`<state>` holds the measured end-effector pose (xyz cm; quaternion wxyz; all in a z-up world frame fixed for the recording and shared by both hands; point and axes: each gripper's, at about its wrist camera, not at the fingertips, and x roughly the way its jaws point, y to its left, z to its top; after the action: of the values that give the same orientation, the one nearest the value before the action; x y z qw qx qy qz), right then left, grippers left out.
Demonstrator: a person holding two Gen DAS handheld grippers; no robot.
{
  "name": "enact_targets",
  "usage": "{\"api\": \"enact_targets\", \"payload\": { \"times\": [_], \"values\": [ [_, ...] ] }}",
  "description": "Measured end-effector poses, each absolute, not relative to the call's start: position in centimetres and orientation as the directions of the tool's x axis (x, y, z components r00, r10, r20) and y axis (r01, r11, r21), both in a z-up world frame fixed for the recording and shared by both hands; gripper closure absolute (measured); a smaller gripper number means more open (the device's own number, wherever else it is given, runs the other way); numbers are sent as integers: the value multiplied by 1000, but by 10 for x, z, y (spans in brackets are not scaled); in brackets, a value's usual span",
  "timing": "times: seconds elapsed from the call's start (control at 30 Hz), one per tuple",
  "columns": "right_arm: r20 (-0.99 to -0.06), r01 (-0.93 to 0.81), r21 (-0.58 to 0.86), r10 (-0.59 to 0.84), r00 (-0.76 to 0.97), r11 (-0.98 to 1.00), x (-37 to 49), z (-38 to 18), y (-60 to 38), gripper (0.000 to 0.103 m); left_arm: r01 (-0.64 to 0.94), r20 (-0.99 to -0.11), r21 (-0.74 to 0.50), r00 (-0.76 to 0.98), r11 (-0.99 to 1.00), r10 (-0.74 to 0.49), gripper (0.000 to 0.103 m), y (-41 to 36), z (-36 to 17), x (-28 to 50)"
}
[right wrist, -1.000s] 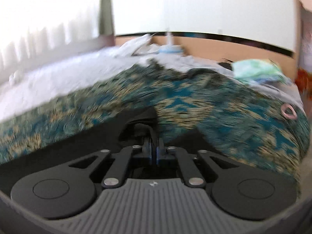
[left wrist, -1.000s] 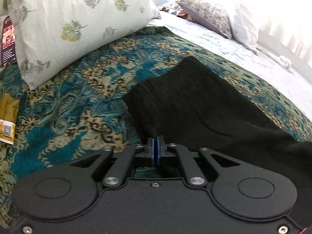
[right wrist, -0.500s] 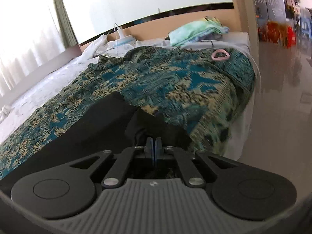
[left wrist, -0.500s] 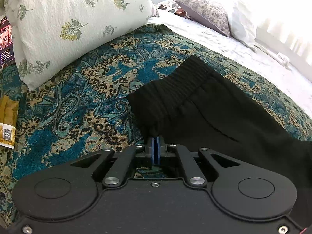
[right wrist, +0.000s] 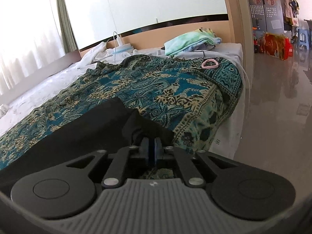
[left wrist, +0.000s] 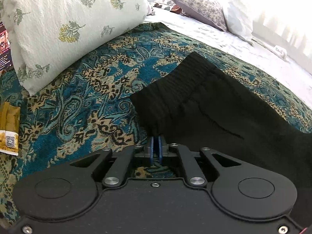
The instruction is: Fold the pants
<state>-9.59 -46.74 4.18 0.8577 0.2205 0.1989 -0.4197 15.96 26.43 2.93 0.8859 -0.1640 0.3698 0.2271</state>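
Black pants [left wrist: 214, 105] lie on a teal patterned bedspread [left wrist: 81, 101]. The ribbed waistband end shows in the left wrist view; my left gripper [left wrist: 155, 143] is shut on the near corner of that waistband. In the right wrist view the leg end of the pants [right wrist: 93, 124] lies near the bed's side edge. My right gripper [right wrist: 151, 146] is shut on a bunched fold of the leg hem.
A white floral pillow [left wrist: 68, 19] and a yellow packet [left wrist: 8, 128] lie left of the waistband. A patterned pillow [left wrist: 200, 7] lies on the white sheet beyond. A pink ring [right wrist: 209, 64] and folded green cloth [right wrist: 191, 39] sit at the bed's far end; shiny floor [right wrist: 273, 107] lies right.
Both grippers stay shut on the pants. The right gripper has swung right and pulled back, and the bed's side edge and floor have come into its view. The left view has barely shifted.
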Motion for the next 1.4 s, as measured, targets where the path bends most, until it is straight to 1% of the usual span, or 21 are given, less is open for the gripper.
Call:
{"api": "enact_targets", "payload": {
  "times": [0.1, 0.23, 0.27, 0.3, 0.33, 0.37, 0.4, 0.5, 0.57, 0.63, 0.67, 0.7, 0.77, 0.83, 0.9, 1.03, 1.13, 1.23, 1.33, 1.4],
  "values": [
    [-523, 807, 191, -638, 565, 559, -96, 44, -467, 72, -516, -727, -127, 629, 847, 275, 94, 267, 28, 157],
    [-534, 810, 217, -628, 566, 545, -97, 44, -470, 72, -496, -721, -115, 638, 861, 271, 94, 267, 27, 154],
    [-531, 811, 215, -631, 565, 545, -98, 46, -468, 70, -490, -719, -107, 639, 865, 273, 94, 267, 27, 153],
    [-520, 808, 215, -636, 570, 549, -99, 47, -467, 62, -483, -716, -99, 642, 870, 275, 94, 266, 27, 152],
    [-509, 800, 220, -635, 582, 558, -101, 48, -467, 50, -477, -713, -91, 644, 874, 277, 94, 265, 27, 151],
    [-505, 807, 218, -645, 574, 548, -103, 49, -468, 28, -471, -711, -80, 645, 879, 281, 94, 264, 27, 150],
    [-498, 816, 218, -658, 565, 536, -106, 50, -469, 20, -465, -709, -70, 646, 883, 284, 93, 264, 27, 149],
    [-476, 819, 227, -674, 566, 527, -115, 58, -469, 19, -452, -707, -53, 647, 890, 287, 90, 266, 29, 145],
    [-464, 823, 218, -686, 561, 525, -117, 64, -466, 16, -480, -711, -33, 627, 877, 317, 90, 267, 31, 143],
    [-444, 814, 215, -688, 574, 540, -115, 73, -459, 13, -505, -700, -35, 628, 862, 339, 84, 267, 37, 138],
    [-433, 802, 219, -682, 590, 555, -113, 78, -455, 12, -503, -682, -47, 648, 863, 340, 79, 266, 42, 134],
    [-426, 790, 226, -671, 607, 571, -109, 83, -450, 11, -493, -658, -56, 672, 868, 339, 75, 264, 48, 130],
    [-415, 748, 250, -630, 656, 615, -96, 91, -436, 10, -459, -604, -53, 722, 887, 337, 72, 251, 60, 123],
    [-416, 688, 283, -561, 716, 669, -75, 98, -420, 8, -400, -557, -51, 772, 915, 307, 68, 233, 72, 120],
    [-430, 608, 316, -462, 776, 728, -47, 104, -401, 8, -333, -533, -65, 809, 941, 249, 64, 215, 79, 122],
    [-443, 391, 417, -192, 876, 820, 18, 109, -354, 8, -226, -551, -81, 822, 971, 145, 64, 182, 72, 132],
    [-471, 230, 468, 20, 882, 853, 71, 108, -313, 8, -181, -580, -54, 806, 982, 117, 64, 162, 53, 138],
    [-510, 115, 454, 152, 847, 883, 122, 103, -262, 8, -163, -616, -11, 778, 987, 122, 65, 148, 30, 140],
    [-559, 16, 391, 223, 799, 920, 166, 93, -204, 8, -137, -576, 63, 804, 989, 148, 64, 136, 17, 134],
    [-593, -40, 331, 241, 768, 943, 187, 85, -163, 9, -134, -576, 59, 805, 989, 144, 64, 135, 15, 134]
  ]
}}
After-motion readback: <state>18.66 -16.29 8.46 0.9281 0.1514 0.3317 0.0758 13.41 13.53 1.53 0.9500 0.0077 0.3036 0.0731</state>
